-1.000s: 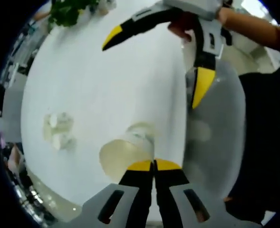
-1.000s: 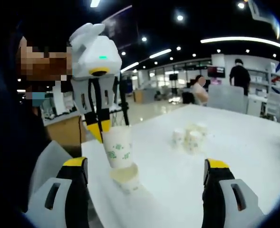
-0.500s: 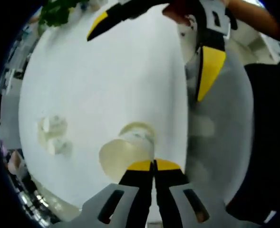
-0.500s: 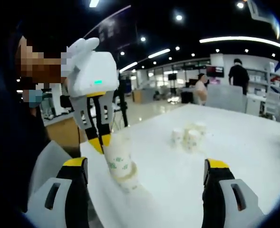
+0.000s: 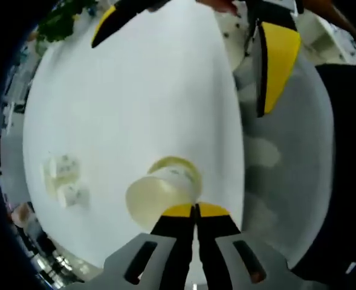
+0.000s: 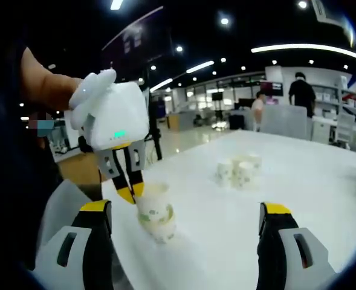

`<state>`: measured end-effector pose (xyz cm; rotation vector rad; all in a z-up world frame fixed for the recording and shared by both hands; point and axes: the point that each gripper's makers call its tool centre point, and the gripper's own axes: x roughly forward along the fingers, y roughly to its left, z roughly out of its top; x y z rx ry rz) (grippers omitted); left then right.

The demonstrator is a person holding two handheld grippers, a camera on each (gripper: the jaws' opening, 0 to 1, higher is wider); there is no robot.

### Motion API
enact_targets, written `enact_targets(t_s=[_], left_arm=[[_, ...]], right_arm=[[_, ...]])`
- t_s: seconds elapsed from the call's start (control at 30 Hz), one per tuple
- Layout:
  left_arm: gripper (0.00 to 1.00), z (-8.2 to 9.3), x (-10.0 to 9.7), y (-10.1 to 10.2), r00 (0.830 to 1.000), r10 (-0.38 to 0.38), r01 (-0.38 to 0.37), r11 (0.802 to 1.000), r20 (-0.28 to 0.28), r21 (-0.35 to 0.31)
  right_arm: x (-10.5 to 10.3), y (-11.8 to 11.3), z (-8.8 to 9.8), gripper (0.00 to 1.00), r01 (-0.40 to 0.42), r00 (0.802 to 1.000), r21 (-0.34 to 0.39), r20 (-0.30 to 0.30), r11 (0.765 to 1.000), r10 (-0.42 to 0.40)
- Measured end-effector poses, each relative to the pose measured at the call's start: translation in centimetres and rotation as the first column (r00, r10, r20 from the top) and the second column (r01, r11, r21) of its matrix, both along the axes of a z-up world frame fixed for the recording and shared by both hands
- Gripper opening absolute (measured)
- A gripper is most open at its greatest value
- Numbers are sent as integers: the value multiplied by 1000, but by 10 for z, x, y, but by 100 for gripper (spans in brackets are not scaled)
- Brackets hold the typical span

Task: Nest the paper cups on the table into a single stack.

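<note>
Two nested cups (green print unreadable) pinched by left gripper; right gripper jaws gape.

A broad white worktop is seen in a large open office. A dark ceiling is lit by round spotlights and long curved light strips. A glossy pale floor and distant desks are visible. Green plant leaves are seen at the worktop's far edge.

Cup going into cup on the counter
Left gripper pinches a paper cup seated in another; loose cups beyond.
</note>
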<state>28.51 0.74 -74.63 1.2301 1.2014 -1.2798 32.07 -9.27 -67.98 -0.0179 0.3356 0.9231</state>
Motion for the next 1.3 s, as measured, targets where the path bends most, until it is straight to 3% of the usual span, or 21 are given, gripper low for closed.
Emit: enact_targets(t_s=[0.67,1.0,1.2,1.3], left_arm=[[0,-30,-7,0,1000,-11,11,1000,-9,13],[1,-31,-1,0,998,-51,51,999,48,18],[20,-27,1,0,998,-35,36,999,43,-13],[29,-25,6,-4,997,-39,43,998,66,-54]], right_arm=[[0,-2,-6,100,-2,1000,-8,-17,1000,1],[3,0,-8,100,-2,1000,-8,-18,1000,2],[3,1,-9,100,-2,1000,-10,-20,1000,2],[3,0,-10,100,0,1000,-10,-21,1000,0]])
